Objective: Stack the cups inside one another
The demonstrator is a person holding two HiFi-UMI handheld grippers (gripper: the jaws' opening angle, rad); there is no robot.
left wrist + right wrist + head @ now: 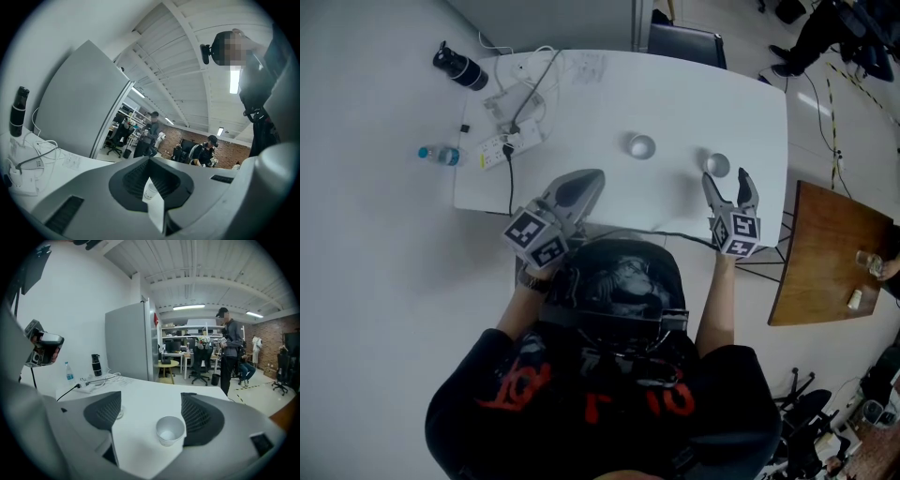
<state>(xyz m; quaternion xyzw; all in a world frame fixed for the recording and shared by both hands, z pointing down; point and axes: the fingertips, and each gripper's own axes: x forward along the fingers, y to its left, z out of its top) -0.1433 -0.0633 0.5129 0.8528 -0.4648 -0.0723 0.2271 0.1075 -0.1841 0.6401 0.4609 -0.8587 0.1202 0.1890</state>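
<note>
Left hand: holding the left gripper (595, 176) low over the near edge of the desk (609, 94), pointing level across it.
Left gripper: jaws are lying together at the tips, gripping nothing; the middle cup (150, 190) is showing small and far off through the hollow between the pads.
Right hand: arm reaching forward at the desk's right side, tilting the right gripper (727, 178) downward.
Right gripper: jaws are standing wide apart, holding nothing; in the right gripper view (151, 397) the right cup (169, 430) is sitting between them, nearer the right-hand jaw, with the pads not pressing on it.
Right cup (716, 165): standing upright on the desk, mouth up, pale and empty.
Middle cup (641, 146): standing upright, well apart from the right cup, unstacked.
</note>
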